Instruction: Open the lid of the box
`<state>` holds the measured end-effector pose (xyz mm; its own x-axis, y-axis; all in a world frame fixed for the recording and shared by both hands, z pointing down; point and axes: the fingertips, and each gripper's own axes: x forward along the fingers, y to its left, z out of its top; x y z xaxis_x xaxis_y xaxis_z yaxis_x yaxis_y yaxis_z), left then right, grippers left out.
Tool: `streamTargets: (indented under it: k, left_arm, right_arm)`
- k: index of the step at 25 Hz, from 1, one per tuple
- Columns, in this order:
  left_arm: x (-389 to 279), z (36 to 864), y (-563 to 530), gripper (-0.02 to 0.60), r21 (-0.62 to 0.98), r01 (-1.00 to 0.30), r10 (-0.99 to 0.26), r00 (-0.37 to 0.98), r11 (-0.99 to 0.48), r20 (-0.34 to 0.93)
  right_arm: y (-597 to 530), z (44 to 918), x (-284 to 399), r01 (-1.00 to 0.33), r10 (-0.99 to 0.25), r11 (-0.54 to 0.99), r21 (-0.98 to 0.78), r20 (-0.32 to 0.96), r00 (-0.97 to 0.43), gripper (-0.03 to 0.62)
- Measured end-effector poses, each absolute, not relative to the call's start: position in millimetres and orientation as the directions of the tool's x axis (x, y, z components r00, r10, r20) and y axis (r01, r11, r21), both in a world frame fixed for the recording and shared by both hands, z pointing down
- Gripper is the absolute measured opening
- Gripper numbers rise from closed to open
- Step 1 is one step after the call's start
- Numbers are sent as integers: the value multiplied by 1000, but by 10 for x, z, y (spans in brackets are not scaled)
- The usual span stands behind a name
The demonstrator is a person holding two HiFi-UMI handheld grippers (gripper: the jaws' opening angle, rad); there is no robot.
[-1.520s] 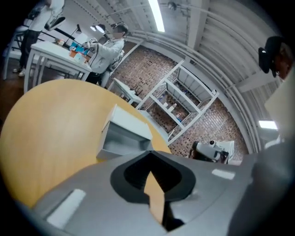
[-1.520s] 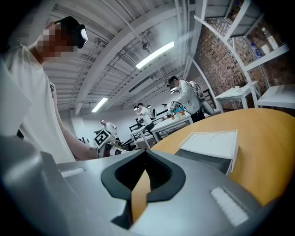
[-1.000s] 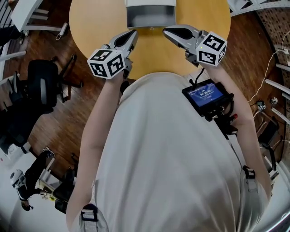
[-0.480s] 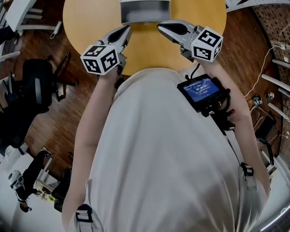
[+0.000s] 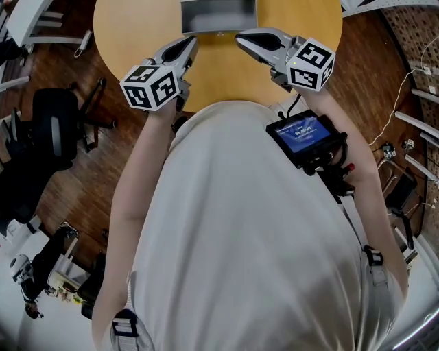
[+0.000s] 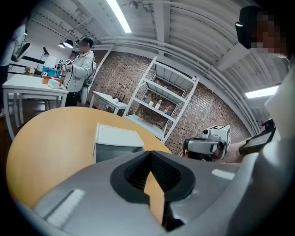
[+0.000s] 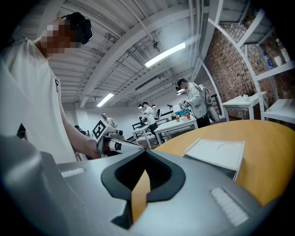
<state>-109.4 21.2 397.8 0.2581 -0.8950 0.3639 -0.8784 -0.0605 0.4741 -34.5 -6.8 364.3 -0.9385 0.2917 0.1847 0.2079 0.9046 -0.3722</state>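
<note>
A grey box with a flat white lid (image 5: 218, 15) stands on the round wooden table (image 5: 130, 27), its lid down. It shows too in the left gripper view as box (image 6: 117, 143) and in the right gripper view as box (image 7: 216, 156). My left gripper (image 5: 192, 42) hovers just short of the box's near left corner, jaws shut and empty. My right gripper (image 5: 240, 38) is by the near right corner, also shut with nothing in it. Each gripper sees the other: right gripper (image 6: 209, 144), left gripper (image 7: 110, 140). Neither touches the box.
A black office chair (image 5: 58, 130) stands on the wood floor left of the table. A device with a blue screen (image 5: 305, 135) hangs on my chest. White shelves (image 6: 161, 106) stand before a brick wall. People work at white tables (image 7: 191, 103) behind.
The whole head view has shifted slightly up and left. Both grippers keep their places before the box and stay shut.
</note>
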Motion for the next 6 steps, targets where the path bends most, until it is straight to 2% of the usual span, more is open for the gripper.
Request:
streamTargets:
  k: [6]
  left_arm:
    - [-1088,3974,197,0,474,-879,-893,258,-58,370]
  right_arm:
    - [-75,3606,-357,213,293,900,-380,166,-942,0]
